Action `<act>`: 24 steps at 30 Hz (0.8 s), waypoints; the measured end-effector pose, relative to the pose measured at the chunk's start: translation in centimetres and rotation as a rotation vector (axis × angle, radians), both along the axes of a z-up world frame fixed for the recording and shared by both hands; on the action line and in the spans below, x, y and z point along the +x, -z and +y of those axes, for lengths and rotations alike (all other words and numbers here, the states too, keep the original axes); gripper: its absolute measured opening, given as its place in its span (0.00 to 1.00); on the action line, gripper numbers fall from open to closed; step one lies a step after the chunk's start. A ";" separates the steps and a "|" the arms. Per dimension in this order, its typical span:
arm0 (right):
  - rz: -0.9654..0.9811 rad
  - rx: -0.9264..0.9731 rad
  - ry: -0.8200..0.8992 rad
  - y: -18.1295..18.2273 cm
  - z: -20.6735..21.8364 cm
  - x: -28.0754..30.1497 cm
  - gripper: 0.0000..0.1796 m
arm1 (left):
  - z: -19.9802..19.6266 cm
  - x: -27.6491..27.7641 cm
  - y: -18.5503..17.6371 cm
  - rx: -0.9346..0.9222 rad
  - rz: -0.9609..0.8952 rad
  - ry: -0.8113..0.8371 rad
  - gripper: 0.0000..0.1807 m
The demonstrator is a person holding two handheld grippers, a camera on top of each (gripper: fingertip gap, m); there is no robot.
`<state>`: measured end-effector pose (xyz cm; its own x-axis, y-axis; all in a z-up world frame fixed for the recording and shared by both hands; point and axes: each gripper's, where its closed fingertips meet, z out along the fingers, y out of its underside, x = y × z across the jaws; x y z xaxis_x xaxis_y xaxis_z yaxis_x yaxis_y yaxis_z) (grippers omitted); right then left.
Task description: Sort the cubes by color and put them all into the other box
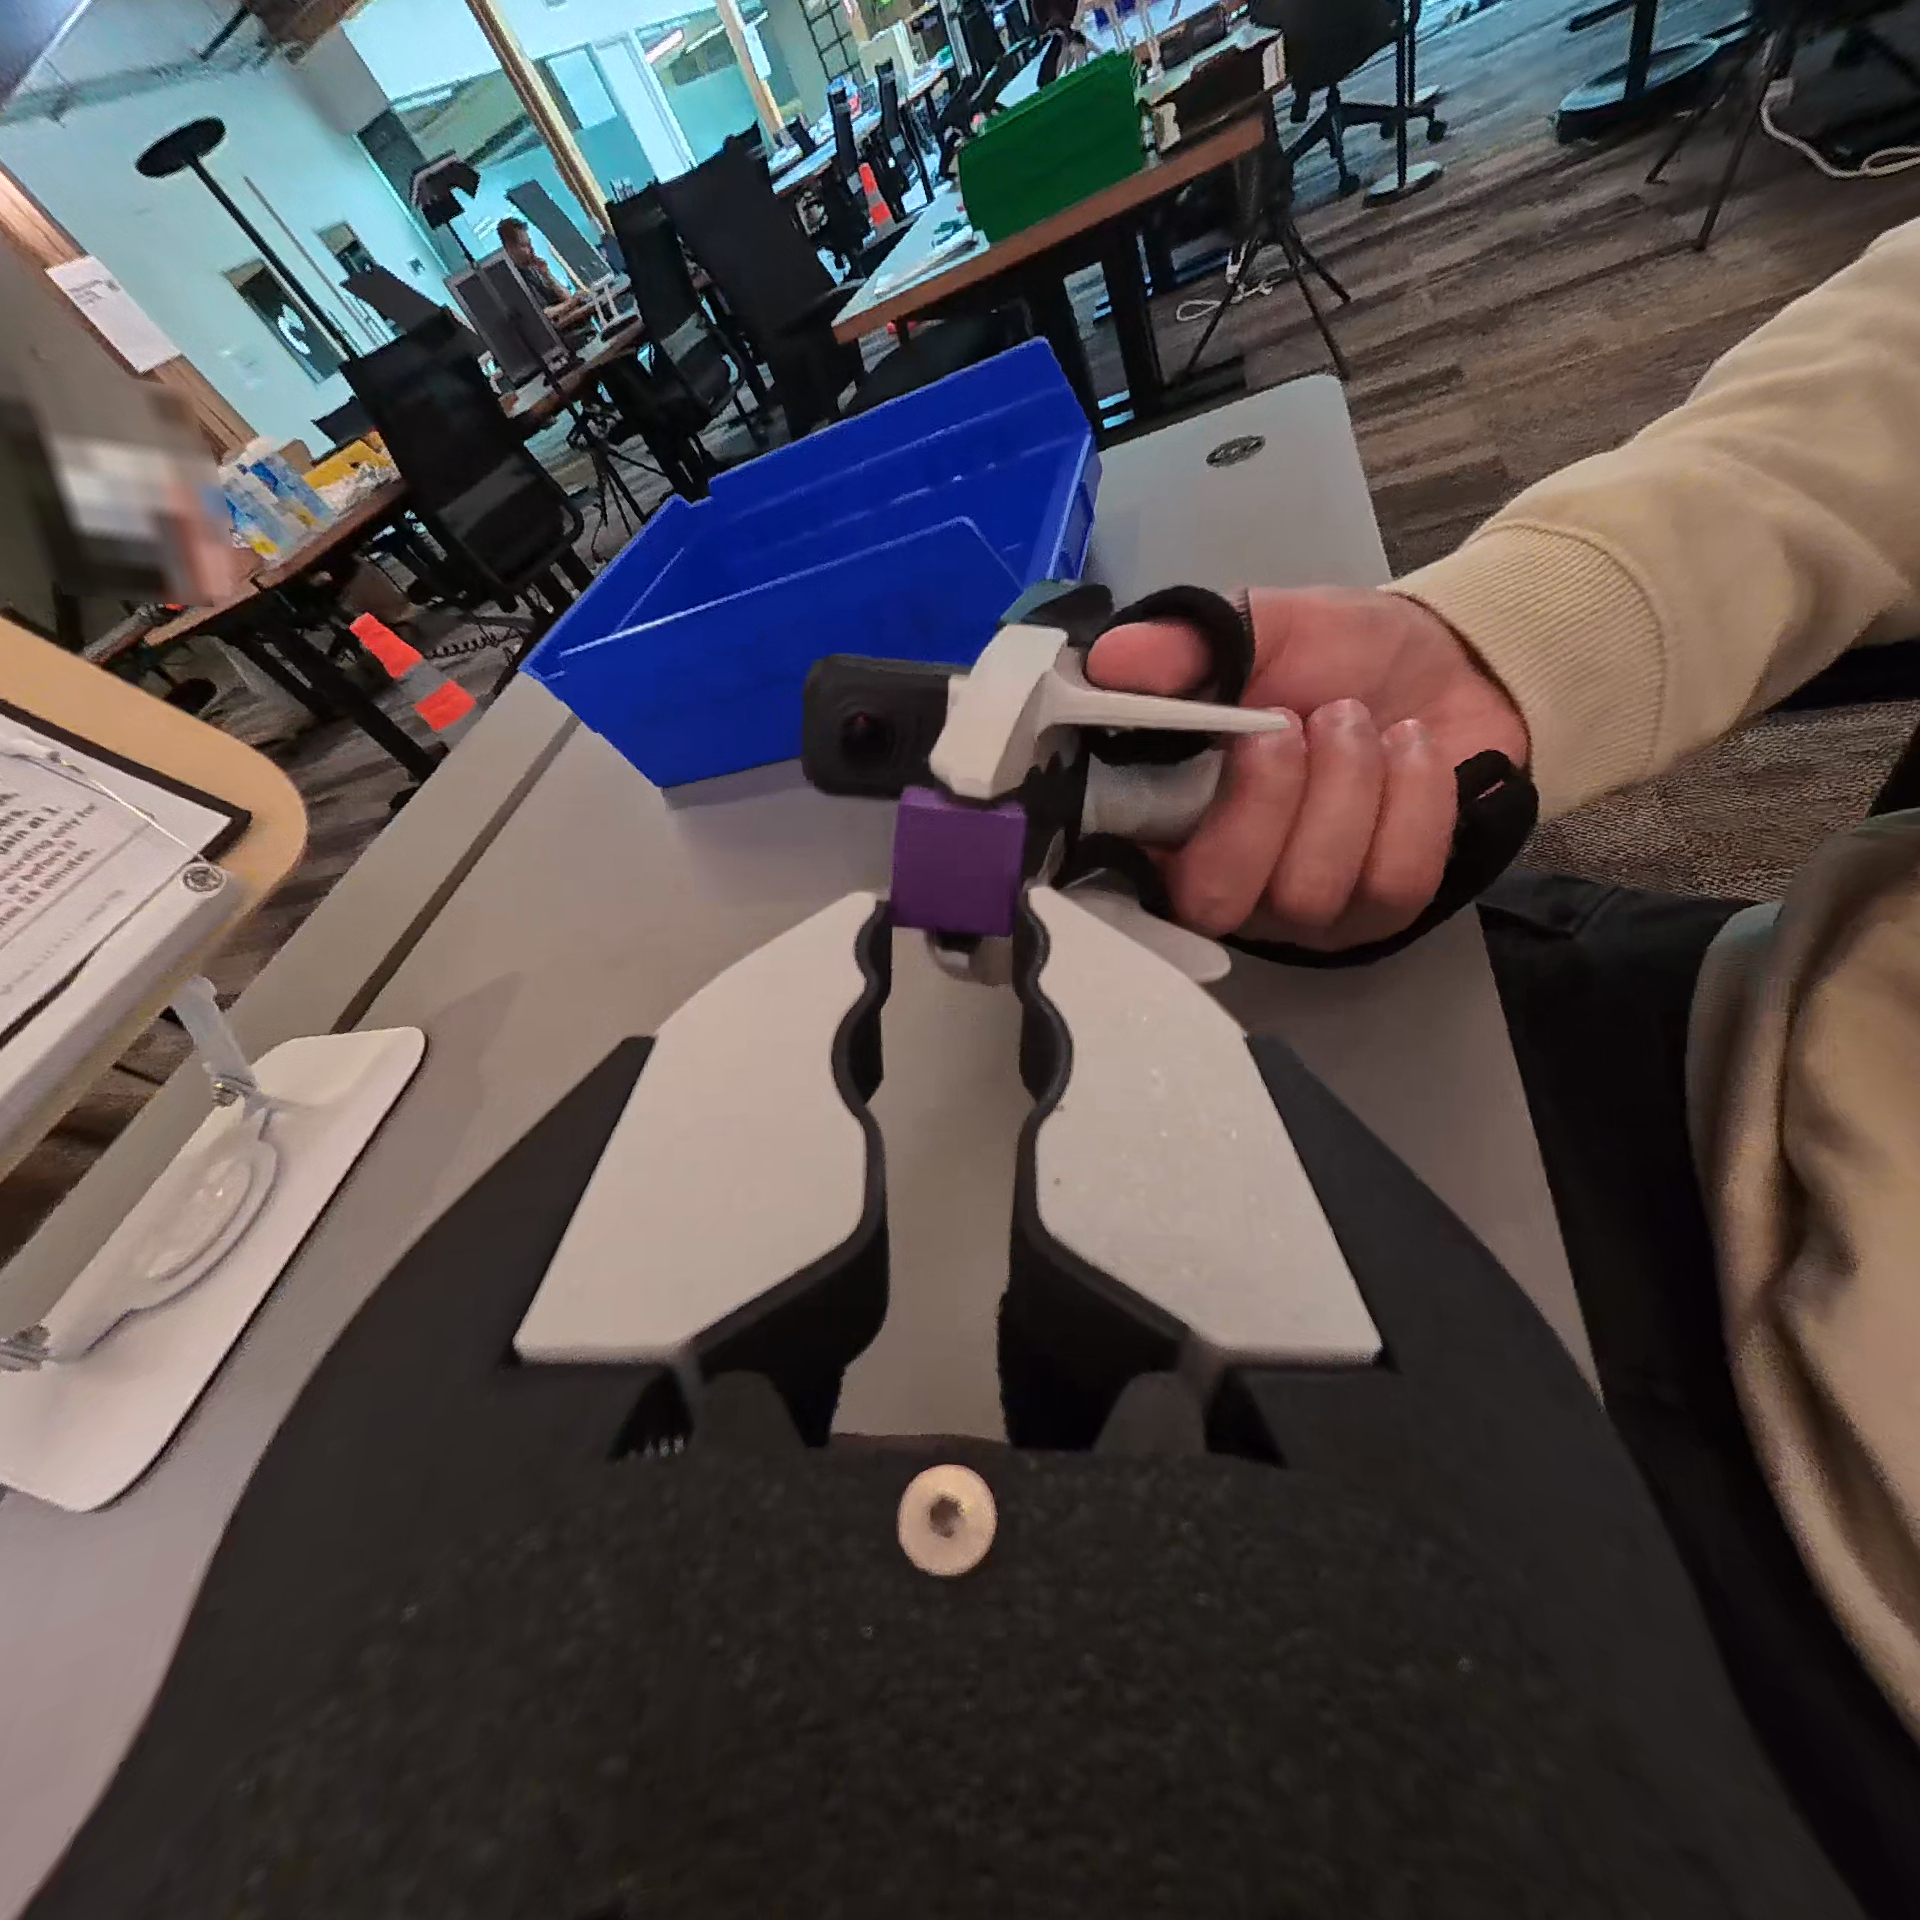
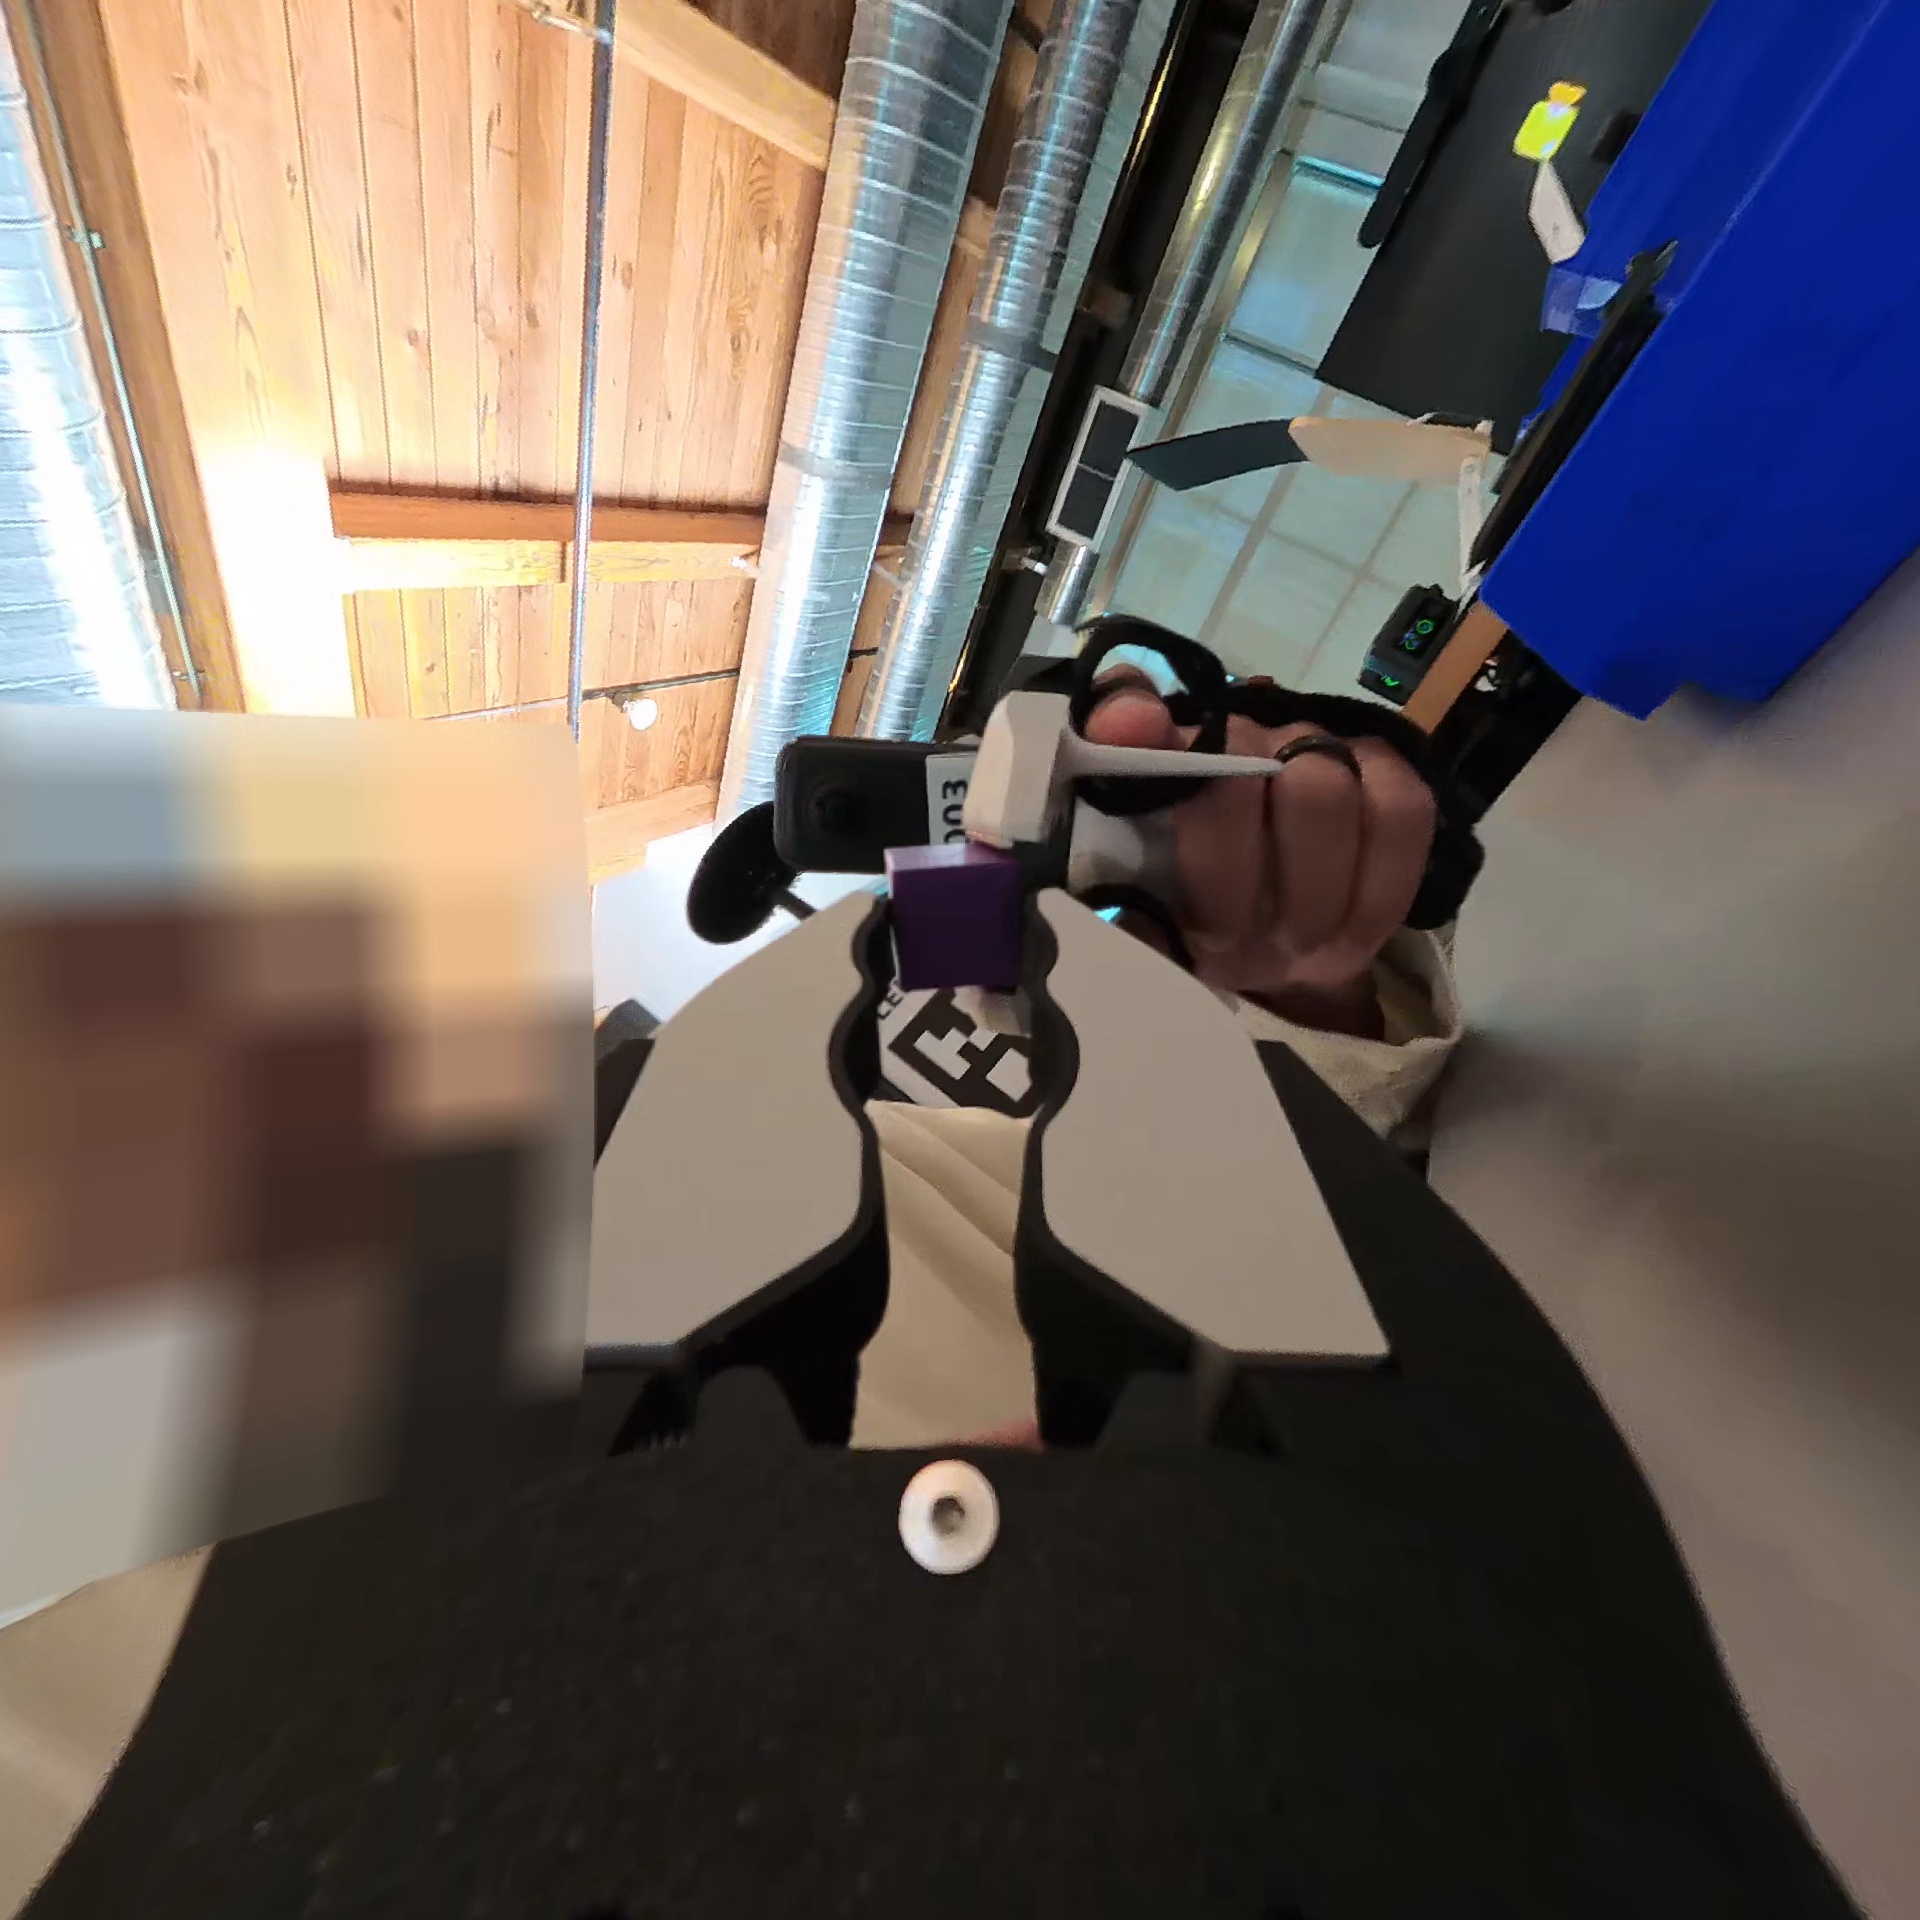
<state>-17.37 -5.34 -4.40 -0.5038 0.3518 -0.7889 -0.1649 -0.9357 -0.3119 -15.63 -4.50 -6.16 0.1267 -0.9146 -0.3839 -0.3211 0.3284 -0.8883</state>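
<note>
A purple cube (image 1: pixel 956 873) hangs above the grey table (image 1: pixel 623 935), clasped from two sides. My left gripper (image 1: pixel 956 920) is shut on its left and right faces. My right gripper, held by a hand (image 1: pixel 1340 790), faces it, with white fingers (image 1: pixel 987 717) above and below the cube. In the right wrist view, my right gripper (image 2: pixel 958 925) is shut on the cube (image 2: pixel 956 925), with the left gripper's fingers (image 2: pixel 1018 779) behind it. A blue box (image 1: pixel 727 707) stands farther back on the table, its inside mostly hidden; it also shows in the right wrist view (image 2: pixel 1745 416).
A sign stand (image 1: pixel 94 883) on a white base (image 1: pixel 208 1195) sits at the table's left edge. A person's beige sleeve (image 1: pixel 1662 520) and body fill the right. Desks, black chairs and a green bin (image 1: pixel 1049 156) stand beyond the table. The grippers are tip to tip, or close to it.
</note>
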 end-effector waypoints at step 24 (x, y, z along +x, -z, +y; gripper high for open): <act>-0.664 0.620 0.676 -2.0 2.8 8.9 0.12 | 1.6 -10.5 3.7 -0.370 -0.260 -0.563 0.24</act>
<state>-8.49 -2.51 -2.44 0.3920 0.8164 -0.4242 -0.2070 -0.3710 -0.9053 -26.15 -2.92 -9.88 0.6621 -0.7481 0.0454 -0.1158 -0.1619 -0.9800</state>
